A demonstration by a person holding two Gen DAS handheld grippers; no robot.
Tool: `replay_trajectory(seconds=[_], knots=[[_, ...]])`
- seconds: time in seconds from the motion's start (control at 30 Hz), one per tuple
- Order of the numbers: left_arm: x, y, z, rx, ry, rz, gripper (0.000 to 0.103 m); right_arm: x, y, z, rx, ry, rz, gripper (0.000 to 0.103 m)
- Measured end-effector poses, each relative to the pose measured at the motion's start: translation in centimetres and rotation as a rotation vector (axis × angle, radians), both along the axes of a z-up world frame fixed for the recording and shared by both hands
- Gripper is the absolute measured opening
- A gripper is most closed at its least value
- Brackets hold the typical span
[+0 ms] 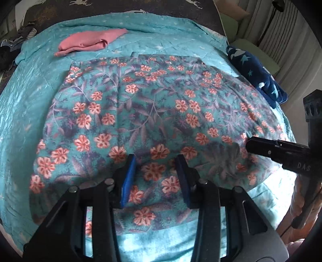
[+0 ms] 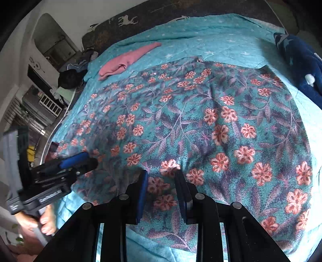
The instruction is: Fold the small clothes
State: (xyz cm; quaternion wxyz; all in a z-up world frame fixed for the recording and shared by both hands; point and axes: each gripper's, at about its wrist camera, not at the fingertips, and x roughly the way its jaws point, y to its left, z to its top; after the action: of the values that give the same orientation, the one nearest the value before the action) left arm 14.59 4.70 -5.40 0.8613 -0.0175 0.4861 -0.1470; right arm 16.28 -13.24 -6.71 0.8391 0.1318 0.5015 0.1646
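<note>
A teal garment with pink flowers (image 1: 153, 112) lies spread flat on the teal bedspread (image 1: 24, 104); it also fills the right wrist view (image 2: 211, 129). My left gripper (image 1: 157, 161) is open, its blue pads just above the garment's near edge, holding nothing. My right gripper (image 2: 161, 175) is open over the near edge too, empty. The right gripper shows in the left wrist view (image 1: 249, 145) at the garment's right side. The left gripper shows in the right wrist view (image 2: 88, 159) at the garment's left edge.
A folded pink cloth (image 1: 90, 41) lies at the back left of the bed, also in the right wrist view (image 2: 124, 60). A navy star-patterned blanket (image 1: 259, 74) sits at the right edge. A dark deer-print headboard cover (image 1: 140, 6) runs along the back. Clutter stands left of the bed (image 2: 40, 104).
</note>
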Motion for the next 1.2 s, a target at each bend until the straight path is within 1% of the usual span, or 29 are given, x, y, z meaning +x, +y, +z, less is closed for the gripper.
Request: replay_trajectory(seconds=[0.03,0.07,0.13,0.17,0.2,0.23,0.27,0.33,0.37,0.4,0.43,0.5,0.57,0.63,0.67,0.73,0.8,0.87,0.9,0.93,1.0,1.07,1.13,1.17,1.2], knots=[[-0.2,0.4,0.7,-0.017,-0.006,0.002,0.043,-0.1,-0.5,0.7,0.005,-0.009,-0.015,0.028],[-0.5,0.9,1.8,-0.048,-0.033,-0.002,0.043,-0.1,-0.9,1.4,0.004,-0.027,-0.022,0.028],[-0.8,1.3,2.7,-0.079,-0.079,-0.017,0.052,-0.3,-1.4,2.9,-0.002,-0.082,-0.030,0.033],[-0.7,1.4,3.0,-0.081,-0.107,-0.020,0.060,-0.2,-1.7,3.4,-0.007,-0.110,-0.036,0.042],[-0.5,1.4,2.8,-0.064,-0.117,-0.014,0.061,-0.1,-1.7,3.6,-0.012,-0.126,-0.043,0.049],[0.0,1.4,2.1,-0.028,-0.108,0.002,0.061,0.1,-1.8,3.3,-0.026,-0.128,-0.059,0.050],[0.7,1.2,1.0,0.016,-0.076,0.017,0.061,0.3,-1.8,2.9,-0.039,-0.113,-0.069,0.050],[2.0,1.3,-1.3,0.068,-0.007,0.033,0.061,1.1,-1.8,0.7,-0.076,-0.042,-0.083,0.050],[2.0,1.6,-1.7,0.056,-0.016,0.035,0.061,1.2,-1.7,-0.3,-0.097,-0.019,-0.076,0.050],[1.7,1.9,-1.5,0.044,-0.032,0.036,0.061,1.1,-1.5,-0.6,-0.114,-0.039,-0.062,0.050],[1.4,2.1,-0.9,0.043,-0.038,0.037,0.061,0.6,-1.1,-0.2,-0.146,-0.071,-0.043,0.050],[0.8,2.9,0.4,0.041,-0.065,0.051,0.061,0.1,-0.8,0.7,-0.190,-0.096,-0.021,0.050],[-0.4,4.6,2.1,0.035,-0.113,0.087,0.061,-0.6,-0.8,2.0,-0.203,-0.142,-0.020,0.050],[-1.0,6.1,2.7,0.038,-0.130,0.127,0.062,-1.1,-1.0,3.3,-0.201,-0.174,-0.020,0.051],[-1.5,7.3,2.7,0.041,-0.126,0.157,0.065,-1.3,-1.1,3.7,-0.202,-0.184,-0.021,0.054],[-2.0,9.2,1.9,0.032,-0.090,0.209,0.065,-1.4,-1.2,4.1,-0.196,-0.192,-0.029,0.057],[-2.5,11.3,0.3,-0.018,-0.019,0.256,0.065,-1.5,-1.2,4.0,-0.182,-0.181,-0.029,0.057],[-3.2,13.0,-1.4,-0.093,0.048,0.289,0.065,-1.3,-0.8,3.5,-0.161,-0.165,-0.025,0.057],[-3.5,13.4,-1.9,-0.116,0.063,0.297,0.065,-1.3,-0.5,3.4,-0.156,-0.157,-0.022,0.057],[-3.9,13.6,-2.3,-0.132,0.071,0.300,0.065,-1.2,-0.3,3.1,-0.152,-0.150,-0.016,0.057],[-4.6,13.3,-2.2,-0.133,0.045,0.282,0.065,-1.0,0.2,2.8,-0.146,-0.138,-0.009,0.057],[-4.5,12.6,-2.1,-0.154,0.049,0.230,0.065,-0.7,0.6,2.4,-0.139,-0.122,-0.005,0.057],[-4.2,12.3,-2.1,-0.176,0.053,0.206,0.065,-0.6,1.0,2.3,-0.133,-0.115,-0.001,0.057],[-4.1,12.1,-2.1,-0.181,0.055,0.197,0.059,-0.6,1.3,2.3,-0.132,-0.116,0.004,0.057],[-4.0,12.0,-2.1,-0.187,0.052,0.198,0.038,-0.6,1.4,2.3,-0.133,-0.117,0.007,0.057]])
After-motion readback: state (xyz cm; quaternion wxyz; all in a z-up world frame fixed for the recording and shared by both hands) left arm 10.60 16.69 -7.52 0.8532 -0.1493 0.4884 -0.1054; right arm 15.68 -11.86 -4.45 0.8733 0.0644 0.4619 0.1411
